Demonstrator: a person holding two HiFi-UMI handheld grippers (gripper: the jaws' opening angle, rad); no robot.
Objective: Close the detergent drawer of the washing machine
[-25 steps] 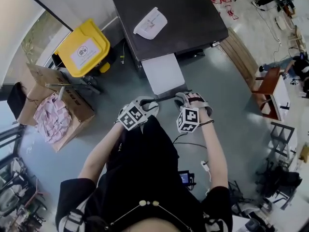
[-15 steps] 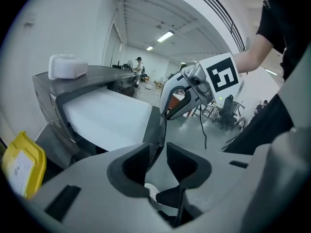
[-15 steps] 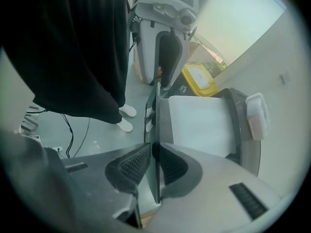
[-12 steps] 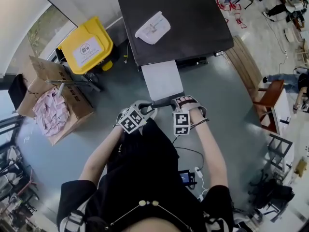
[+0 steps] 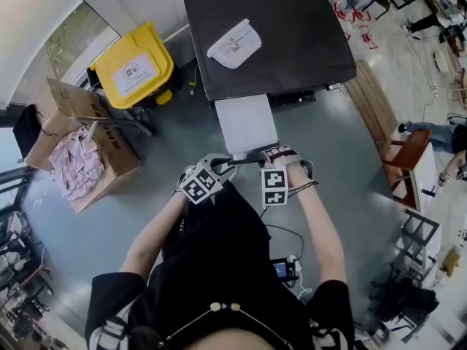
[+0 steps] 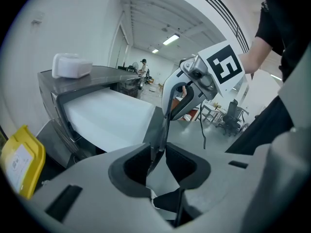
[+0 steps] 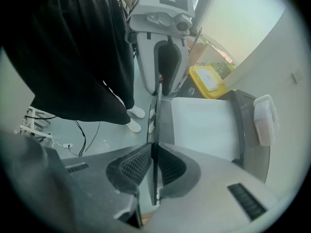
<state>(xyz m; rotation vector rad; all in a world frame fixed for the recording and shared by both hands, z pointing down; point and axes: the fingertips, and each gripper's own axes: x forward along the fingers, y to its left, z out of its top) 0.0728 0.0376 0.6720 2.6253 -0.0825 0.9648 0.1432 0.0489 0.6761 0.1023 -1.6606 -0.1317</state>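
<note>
The dark washing machine (image 5: pixel 277 35) has its white detergent drawer (image 5: pixel 246 122) pulled out toward me. Both grippers sit at the drawer's thin dark front panel (image 5: pixel 244 157). My left gripper (image 5: pixel 222 162) straddles the panel's left end; in the left gripper view the panel (image 6: pixel 158 130) runs between the closing jaws of that gripper (image 6: pixel 158 161), with gaps on both sides. My right gripper (image 5: pixel 271 155) points down over the right end. In the right gripper view its jaws (image 7: pixel 153 166) are closing, with the pads against the panel (image 7: pixel 156 125).
A white pouch (image 5: pixel 233 44) lies on the machine's top. A yellow bin (image 5: pixel 133 68) and a cardboard box (image 5: pixel 80 144) with pink cloth stand to the left. Wooden furniture (image 5: pixel 408 152) is at the right. Cables and a small device (image 5: pixel 281 268) lie on the floor by my legs.
The right gripper has rolled and settled closer onto the drawer's front panel. The left gripper has sunk slightly at the panel's left end. The drawer stays pulled out.
</note>
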